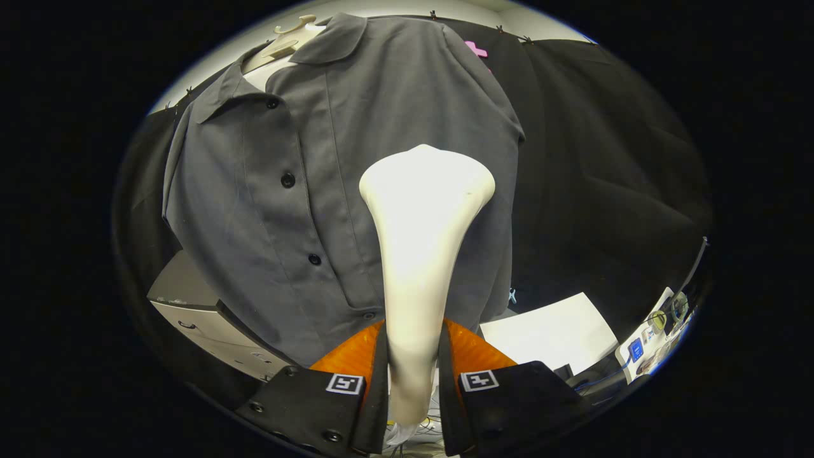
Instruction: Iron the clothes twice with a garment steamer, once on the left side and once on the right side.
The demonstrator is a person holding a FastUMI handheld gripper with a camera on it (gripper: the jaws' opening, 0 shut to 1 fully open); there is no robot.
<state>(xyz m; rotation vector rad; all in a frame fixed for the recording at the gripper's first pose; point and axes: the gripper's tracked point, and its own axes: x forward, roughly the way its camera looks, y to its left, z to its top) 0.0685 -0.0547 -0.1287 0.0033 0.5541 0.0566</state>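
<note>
A dark grey button-up shirt [305,159] hangs on a pale hanger [289,38] straight ahead of me, tilted to the right. My gripper [413,331] is shut on the white garment steamer [423,216], both fingers pressing on its narrow handle. The steamer's wide head rises beyond the fingertips and lies against the shirt's lower right panel, to the right of the button placket [288,180]. The head's face and the cloth right behind it are hidden.
A grey cabinet with drawers [203,318] stands below the shirt's left side. A white sheet [547,331] lies low on the right, with a cluttered bench of small devices and cables [655,331] beyond it. Black cloth walls the booth behind.
</note>
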